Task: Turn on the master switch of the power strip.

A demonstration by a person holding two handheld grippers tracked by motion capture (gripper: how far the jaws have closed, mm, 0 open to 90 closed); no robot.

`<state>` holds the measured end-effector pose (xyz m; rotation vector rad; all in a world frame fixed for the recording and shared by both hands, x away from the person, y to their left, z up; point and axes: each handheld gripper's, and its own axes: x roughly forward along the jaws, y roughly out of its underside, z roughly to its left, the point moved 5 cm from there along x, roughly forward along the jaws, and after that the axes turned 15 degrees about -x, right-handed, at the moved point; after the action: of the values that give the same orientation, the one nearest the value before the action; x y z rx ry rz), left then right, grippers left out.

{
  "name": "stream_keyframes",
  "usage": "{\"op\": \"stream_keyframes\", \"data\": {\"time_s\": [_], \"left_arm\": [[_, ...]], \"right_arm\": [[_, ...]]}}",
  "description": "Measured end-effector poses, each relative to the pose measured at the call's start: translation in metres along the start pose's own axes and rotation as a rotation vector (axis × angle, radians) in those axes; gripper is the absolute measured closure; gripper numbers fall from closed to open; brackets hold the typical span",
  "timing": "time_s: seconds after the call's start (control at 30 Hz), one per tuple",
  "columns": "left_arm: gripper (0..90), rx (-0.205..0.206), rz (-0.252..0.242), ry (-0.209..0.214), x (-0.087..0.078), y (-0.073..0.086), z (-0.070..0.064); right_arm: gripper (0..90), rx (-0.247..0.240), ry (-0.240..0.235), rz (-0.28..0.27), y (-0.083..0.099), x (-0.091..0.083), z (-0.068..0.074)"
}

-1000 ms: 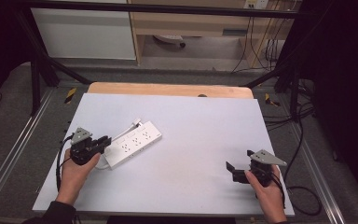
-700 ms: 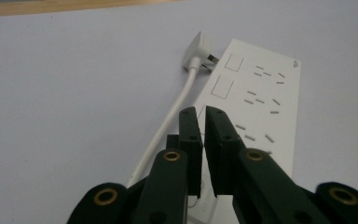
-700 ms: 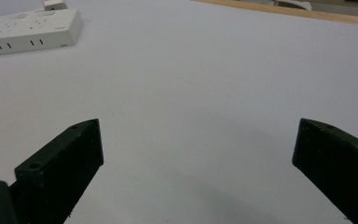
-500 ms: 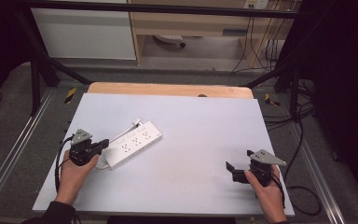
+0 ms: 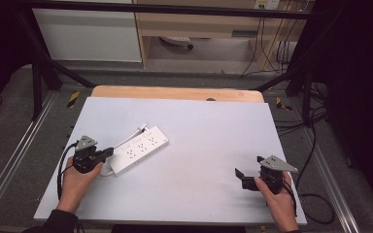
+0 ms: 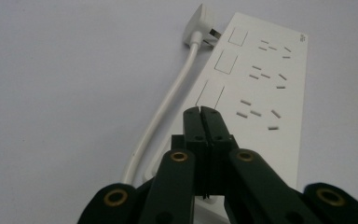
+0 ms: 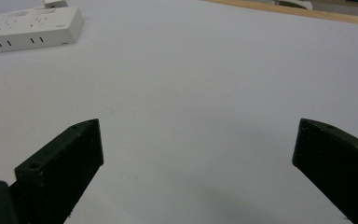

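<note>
A white table top (image 5: 209, 145) is seen from the high view, laid over a wooden board (image 5: 175, 92) whose far edge is left uncovered. Dark frame bars (image 5: 43, 73) are set at the table's far corners, and loose black cables (image 5: 315, 145) are trailed over the grey floor to the right. A pale cabinet (image 5: 87, 34) and a wooden shelf unit (image 5: 199, 24) are placed beyond the table.

A white power strip (image 5: 138, 150) is laid on the left half of the table, turned at a slant, with its near end towards the person's left hand. Several rows of sockets are shown on its top face in the left gripper view. A white plug (image 6: 200, 23) is inserted at the strip's far end, and its white cord (image 6: 168, 102) is run back along the strip's side towards the near end.

The left gripper (image 5: 108, 153) is held in the left hand (image 5: 77, 182) just at the near end of the strip. In the left gripper view the left gripper's jaws are pressed together with nothing between them, their tips poised over the strip's near end; whether the strip is touched cannot be told.

The right gripper (image 5: 239, 173) is held in the right hand (image 5: 279, 199) near the table's right front corner, well apart from the strip. In the right gripper view its jaws are spread wide over bare table top, with nothing between them, and the strip (image 7: 28, 28) is seen far off at the upper left. Nothing lies between the two grippers.
</note>
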<state>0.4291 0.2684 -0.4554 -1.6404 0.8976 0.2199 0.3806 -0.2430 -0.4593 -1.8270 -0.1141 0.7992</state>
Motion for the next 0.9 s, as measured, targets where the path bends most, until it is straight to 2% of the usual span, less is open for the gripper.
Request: {"op": "stream_keyframes", "data": {"time_s": [0.4,0.83,0.9], "left_arm": [[90.0,0.005,0.041,-0.013,0.0031,0.0047,0.0019],[90.0,0.012,0.042,-0.018,0.0034,0.0069,0.0019],[90.0,-0.002,0.032,-0.016,0.0029,0.0083,0.0017]], "right_arm": [[2.2,0.0,-0.003,-0.004,-0.0007,-0.0007,0.0003],[2.2,-0.006,0.002,-0.006,-0.0008,-0.0016,-0.0004],[2.2,-0.008,0.002,-0.005,-0.0008,-0.0015,-0.0004]]}}
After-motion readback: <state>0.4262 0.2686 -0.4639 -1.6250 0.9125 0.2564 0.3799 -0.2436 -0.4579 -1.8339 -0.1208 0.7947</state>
